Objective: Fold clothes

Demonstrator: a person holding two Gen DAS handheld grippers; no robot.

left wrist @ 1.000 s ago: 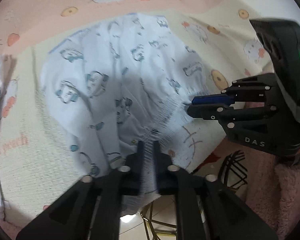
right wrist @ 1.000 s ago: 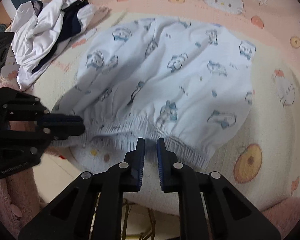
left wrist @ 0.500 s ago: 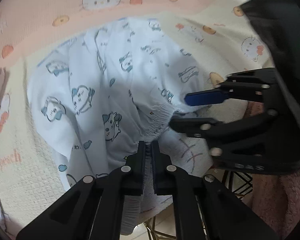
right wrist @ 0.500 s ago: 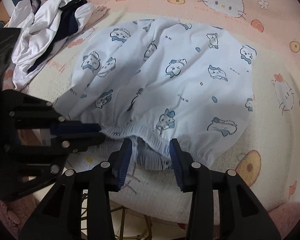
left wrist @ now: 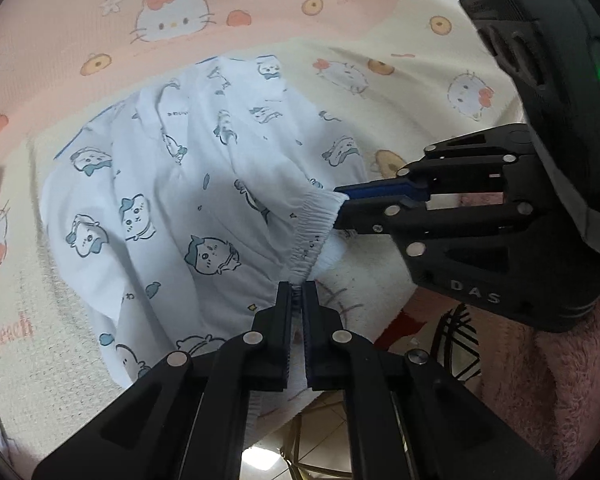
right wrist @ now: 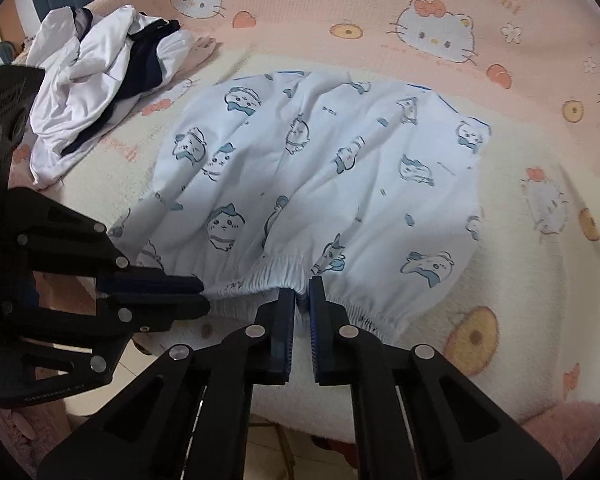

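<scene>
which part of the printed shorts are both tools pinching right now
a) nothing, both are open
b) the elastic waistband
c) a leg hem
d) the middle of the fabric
b: the left tool and right tool are each shut on the gathered elastic waistband of the printed shorts.

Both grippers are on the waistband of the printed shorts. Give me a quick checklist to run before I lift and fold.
1. Left gripper shut on the elastic waistband: ok.
2. Right gripper shut on the waistband: ok.
3. Both layers of the waistband caught in each grip: cannot tell.
4. Printed shorts lying smooth: not ok, creased.
5. Fold area on the blanket free of the white and navy clothes pile: ok, pile lies apart.
</scene>
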